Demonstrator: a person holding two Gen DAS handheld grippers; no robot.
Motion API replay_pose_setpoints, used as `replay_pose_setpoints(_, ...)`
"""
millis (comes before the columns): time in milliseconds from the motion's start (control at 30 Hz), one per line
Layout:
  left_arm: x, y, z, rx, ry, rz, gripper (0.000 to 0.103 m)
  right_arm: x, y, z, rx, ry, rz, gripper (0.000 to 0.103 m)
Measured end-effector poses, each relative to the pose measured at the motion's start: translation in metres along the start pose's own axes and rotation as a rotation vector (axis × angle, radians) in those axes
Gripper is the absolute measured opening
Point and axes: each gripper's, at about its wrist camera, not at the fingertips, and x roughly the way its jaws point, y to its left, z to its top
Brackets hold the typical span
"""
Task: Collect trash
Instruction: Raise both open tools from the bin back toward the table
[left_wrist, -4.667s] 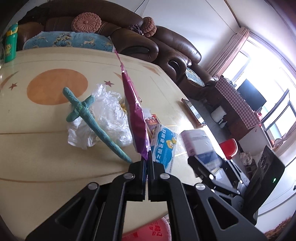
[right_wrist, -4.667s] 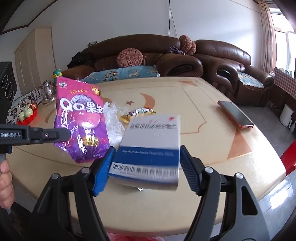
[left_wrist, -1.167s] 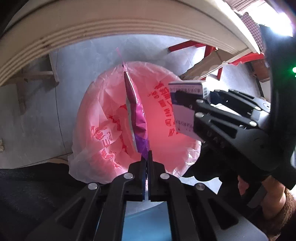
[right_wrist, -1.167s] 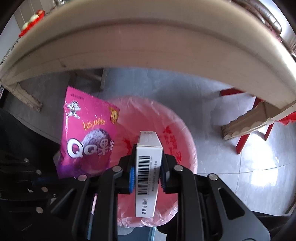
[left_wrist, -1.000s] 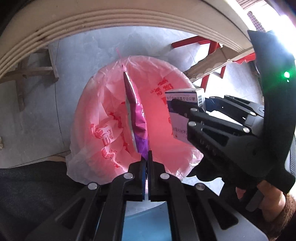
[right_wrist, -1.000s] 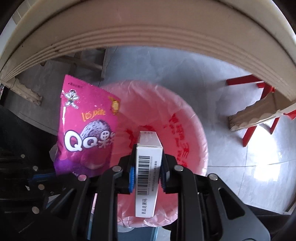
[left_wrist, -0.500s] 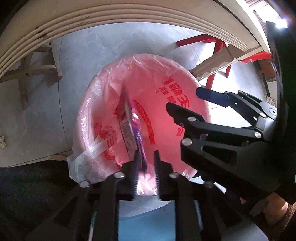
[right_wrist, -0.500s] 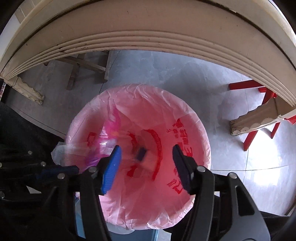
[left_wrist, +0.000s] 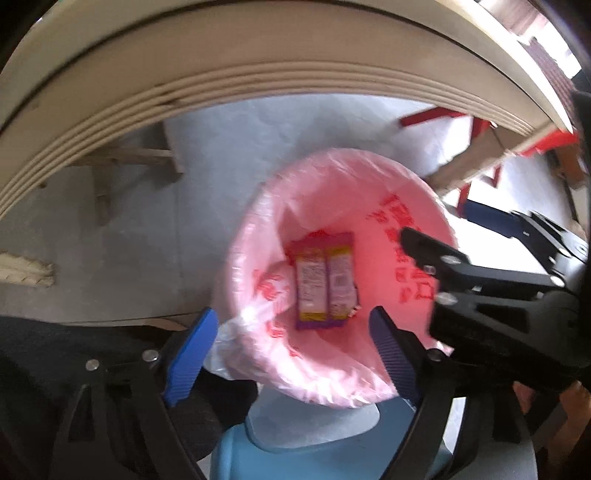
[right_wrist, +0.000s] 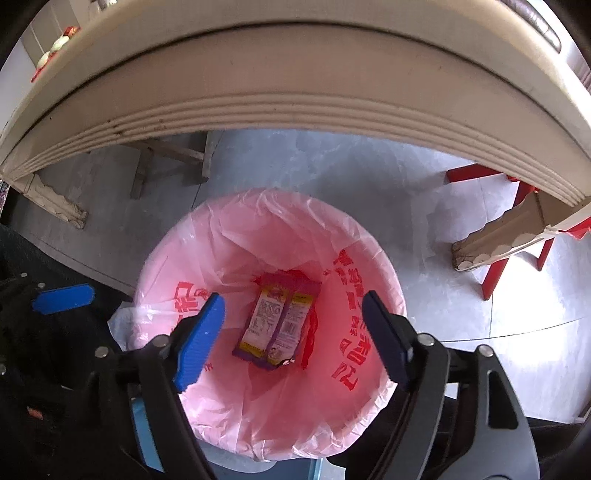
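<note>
A bin lined with a pink bag (left_wrist: 424, 254) (right_wrist: 369, 258) stands on the floor below the table's edge. The purple snack packet (left_wrist: 325, 282) (right_wrist: 277, 325) lies face down at its bottom. The white medicine box is out of sight. My left gripper (left_wrist: 291, 347) hangs over the bin's near rim, its jaws opening, nothing between the blue pads. My right gripper (right_wrist: 295, 336) is also above the bin, jaws opening and empty; in the left wrist view it (left_wrist: 436, 236) reaches in from the right. The left gripper's pad (right_wrist: 62, 297) shows at the right wrist view's left edge.
The cream table edge (left_wrist: 258, 81) (right_wrist: 295, 92) arches over both views. Carved wooden table legs (right_wrist: 498, 247) and a red stool (right_wrist: 517, 236) stand on the grey floor to the right. A blue object (left_wrist: 314, 446) sits just under the bin.
Both grippers went from shut to open. The purple packet and the white box dropped out of them; the packet now lies at the bottom of the bag.
</note>
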Motion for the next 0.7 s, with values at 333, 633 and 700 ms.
replay_pose_setpoints(333, -0.033, 0.016, 0.002, -0.074, -0.072, 0.094, 0.091, -0.039, 0.003, 0.005, -0.001, -0.095, -0.006, 0.076)
replay_pose_setpoints(633, -0.096, 0.023, 0.008, -0.109, -0.200, 0.099, 0.091, -0.098, 0.008, 0.016, -0.001, -0.212, -0.006, 0.076)
replay_pose_setpoints(700, -0.111, 0.021, 0.011, -0.092, -0.223, 0.146, 0.091, -0.114, 0.008, 0.019, 0.003, -0.239, 0.002, 0.077)
